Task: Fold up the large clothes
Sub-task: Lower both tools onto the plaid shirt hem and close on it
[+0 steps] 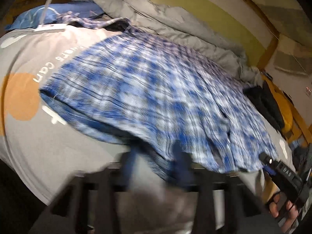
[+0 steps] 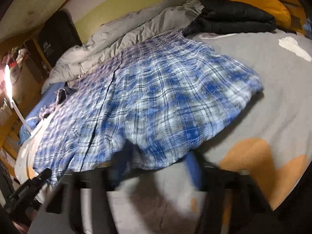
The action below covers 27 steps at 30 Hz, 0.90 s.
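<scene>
Two grippers work the near hem of a blue checked shirt [image 1: 156, 89] that lies spread on a bed. Nearest the left wrist camera, the left gripper [image 1: 156, 156] has its blue fingers [image 1: 181, 156] at the shirt's near edge; the picture is smeared, but the jaws look drawn close with cloth between them, so it seems pinched on the hem. In the right wrist view the right gripper [image 2: 161, 161] likewise meets the hem, its jaws narrowed; whether the pads truly press the cloth cannot be told through the blur. A hand [image 1: 282, 208] carries that gripper at the left view's right margin.

Beyond them the shirt lies open and mostly flat, collar end away, on the grey bedsheet [image 2: 273, 97] with orange patches. No fold shows in it yet, so the folding appears barely begun: the hem is being taken up, and every fold is still to come.

Farther off sit a rumpled grey blanket [image 2: 126, 33], a folded black jacket [image 2: 234, 17] and a yellow pillow [image 2: 273, 3].
</scene>
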Motion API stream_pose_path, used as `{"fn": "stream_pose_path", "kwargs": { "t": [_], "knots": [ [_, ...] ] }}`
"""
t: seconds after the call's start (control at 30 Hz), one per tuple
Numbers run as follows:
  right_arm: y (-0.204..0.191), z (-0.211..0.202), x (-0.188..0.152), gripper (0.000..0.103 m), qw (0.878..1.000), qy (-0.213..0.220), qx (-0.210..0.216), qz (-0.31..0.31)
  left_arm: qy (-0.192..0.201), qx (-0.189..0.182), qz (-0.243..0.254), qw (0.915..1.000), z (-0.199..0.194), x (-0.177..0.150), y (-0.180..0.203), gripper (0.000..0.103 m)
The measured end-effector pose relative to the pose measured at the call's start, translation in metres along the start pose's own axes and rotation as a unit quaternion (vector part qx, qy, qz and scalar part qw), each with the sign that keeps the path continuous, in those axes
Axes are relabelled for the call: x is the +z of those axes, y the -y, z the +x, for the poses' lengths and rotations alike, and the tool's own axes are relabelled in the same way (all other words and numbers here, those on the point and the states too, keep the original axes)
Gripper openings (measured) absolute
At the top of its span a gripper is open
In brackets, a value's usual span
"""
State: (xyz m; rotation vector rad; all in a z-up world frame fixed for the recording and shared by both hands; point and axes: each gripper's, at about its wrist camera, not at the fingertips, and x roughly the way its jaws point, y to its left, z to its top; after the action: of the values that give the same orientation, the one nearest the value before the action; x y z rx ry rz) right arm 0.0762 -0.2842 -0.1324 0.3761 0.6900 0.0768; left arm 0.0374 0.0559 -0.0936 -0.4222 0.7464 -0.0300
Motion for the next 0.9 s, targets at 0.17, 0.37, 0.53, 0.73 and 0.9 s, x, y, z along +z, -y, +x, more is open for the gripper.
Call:
{"fn": "stream_pose_path", "kwargs": {
  "t": [0.17, 0.37, 0.53, 0.73, 0.9],
  "knots": [
    [-0.023, -0.003, 0.028, 0.003, 0.999, -0.001, -0.016, -0.047, 0.062, 0.034, 0.113, 0.9911, -0.022, 0.023, 0.042, 0.004],
    [-0.052, 0.008, 0.114, 0.003, 0.996, 0.015, -0.035, -0.084, 0.055, 0.054, 0.130, 0.9884, 0.002, 0.117, 0.076, 0.004],
    [-0.057, 0.075, 0.168, 0.003, 0.994, -0.026, -0.055, -0.094, -0.014, 0.061, 0.120, 0.9909, 0.079, 0.179, 0.079, 0.004],
    [-0.051, 0.140, 0.177, 0.005, 0.993, -0.085, -0.047, -0.073, -0.046, 0.055, 0.109, 0.9914, 0.128, 0.191, 0.063, 0.004],
    [-0.050, 0.136, 0.180, 0.062, 0.992, -0.076, -0.044, -0.093, -0.036, 0.049, 0.144, 0.9877, 0.126, 0.188, 0.065, 0.052]
  ]
}}
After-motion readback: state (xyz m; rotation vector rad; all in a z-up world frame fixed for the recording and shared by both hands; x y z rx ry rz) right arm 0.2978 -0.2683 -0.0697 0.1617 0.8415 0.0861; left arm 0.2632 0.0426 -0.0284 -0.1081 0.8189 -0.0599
